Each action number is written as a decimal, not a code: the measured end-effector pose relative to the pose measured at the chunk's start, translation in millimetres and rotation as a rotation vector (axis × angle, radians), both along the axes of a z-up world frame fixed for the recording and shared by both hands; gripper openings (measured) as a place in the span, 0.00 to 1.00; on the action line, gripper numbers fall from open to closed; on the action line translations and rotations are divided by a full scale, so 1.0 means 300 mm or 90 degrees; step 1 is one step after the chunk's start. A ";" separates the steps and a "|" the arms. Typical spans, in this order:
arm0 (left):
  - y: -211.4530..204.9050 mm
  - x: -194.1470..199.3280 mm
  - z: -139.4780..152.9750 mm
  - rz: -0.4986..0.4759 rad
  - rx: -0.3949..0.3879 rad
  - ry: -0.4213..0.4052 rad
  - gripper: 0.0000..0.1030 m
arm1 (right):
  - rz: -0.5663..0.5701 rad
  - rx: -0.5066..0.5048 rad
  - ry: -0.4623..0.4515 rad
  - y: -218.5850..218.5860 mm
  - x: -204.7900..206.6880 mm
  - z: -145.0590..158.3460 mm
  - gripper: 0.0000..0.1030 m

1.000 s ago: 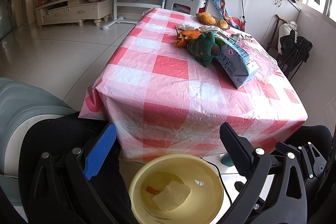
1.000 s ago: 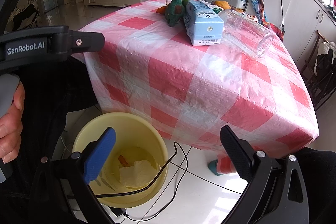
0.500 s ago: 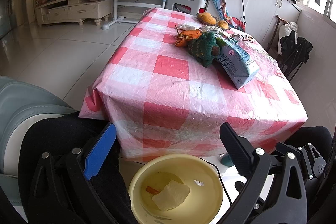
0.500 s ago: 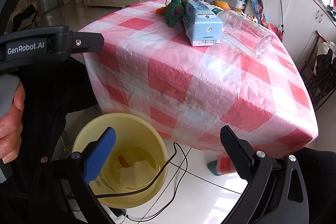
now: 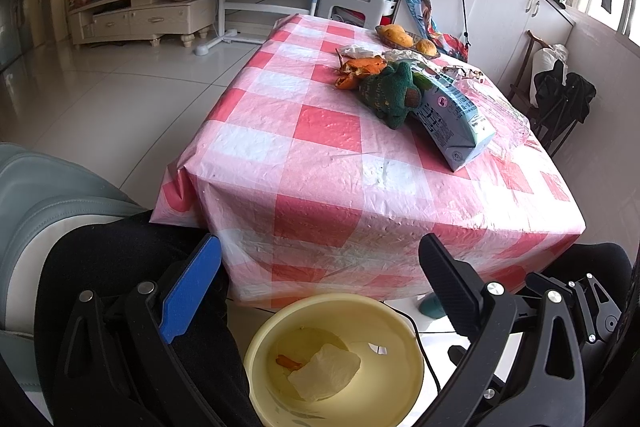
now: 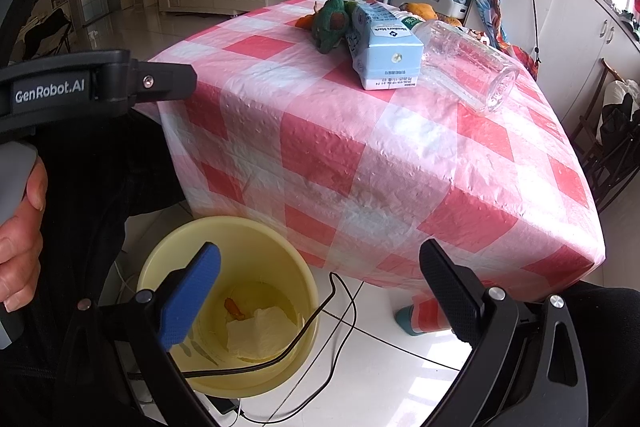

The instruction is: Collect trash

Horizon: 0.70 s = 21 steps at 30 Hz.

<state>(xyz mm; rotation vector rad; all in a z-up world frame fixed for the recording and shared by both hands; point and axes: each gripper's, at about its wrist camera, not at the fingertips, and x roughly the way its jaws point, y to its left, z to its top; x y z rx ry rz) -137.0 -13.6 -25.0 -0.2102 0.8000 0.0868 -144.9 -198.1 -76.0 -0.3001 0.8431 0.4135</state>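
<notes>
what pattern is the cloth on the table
Red-and-white checks on the tablecloth, clearest in the right wrist view.

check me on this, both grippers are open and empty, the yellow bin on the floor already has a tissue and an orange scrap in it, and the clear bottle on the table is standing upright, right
Nearly. The clear bottle is not upright: the right wrist view shows it lying on its side on the table, beside the milk carton. The rest holds: left gripper and right gripper open and empty, yellow bin holding tissue and orange scrap.

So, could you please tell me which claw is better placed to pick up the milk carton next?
Right, probably. The right claw is open and faces the milk carton's near end. From the left claw, also open, the carton lies off to the side.
</notes>
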 end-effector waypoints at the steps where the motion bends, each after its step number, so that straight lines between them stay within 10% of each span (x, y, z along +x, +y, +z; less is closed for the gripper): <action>1: 0.000 0.000 0.000 0.000 0.000 0.000 0.93 | 0.000 0.000 0.000 0.000 0.000 0.000 0.92; 21: 0.003 0.000 0.000 0.000 -0.001 0.000 0.93 | -0.001 0.000 -0.002 -0.010 0.004 0.006 0.92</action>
